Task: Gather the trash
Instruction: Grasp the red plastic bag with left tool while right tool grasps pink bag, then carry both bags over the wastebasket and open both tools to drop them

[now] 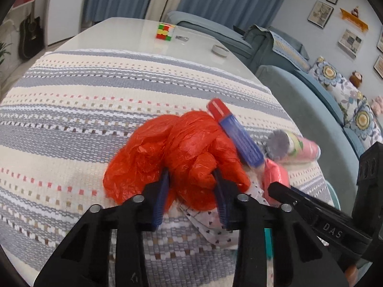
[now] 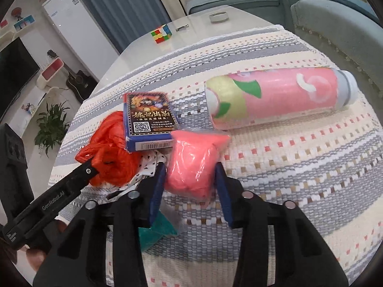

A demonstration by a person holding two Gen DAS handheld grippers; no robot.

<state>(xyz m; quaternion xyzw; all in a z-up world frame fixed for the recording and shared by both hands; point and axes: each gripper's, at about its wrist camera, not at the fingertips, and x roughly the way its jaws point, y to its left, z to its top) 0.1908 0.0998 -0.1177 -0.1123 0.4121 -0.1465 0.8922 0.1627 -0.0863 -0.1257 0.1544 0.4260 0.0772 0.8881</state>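
A crumpled orange-red plastic bag (image 1: 172,155) lies on the striped cloth; my left gripper (image 1: 191,179) is shut on its near part. It also shows in the right wrist view (image 2: 110,153). My right gripper (image 2: 189,174) is shut on a pink plastic-wrapped lump (image 2: 191,165), also seen in the left wrist view (image 1: 275,174). A blue and red card box (image 2: 148,119) rests on the bag and the lump. A pink can (image 2: 280,100) lies on its side behind them. A white dotted wrapper (image 1: 210,224) lies under the bag.
The striped cloth (image 1: 95,119) covers a white table (image 1: 134,31). At the far end stand a colour cube (image 1: 164,32), a tape roll (image 1: 220,50) and a small clip (image 1: 182,38). A teal scrap (image 2: 155,234) lies near my right fingers. Teal sofas (image 1: 299,100) border the table's right side.
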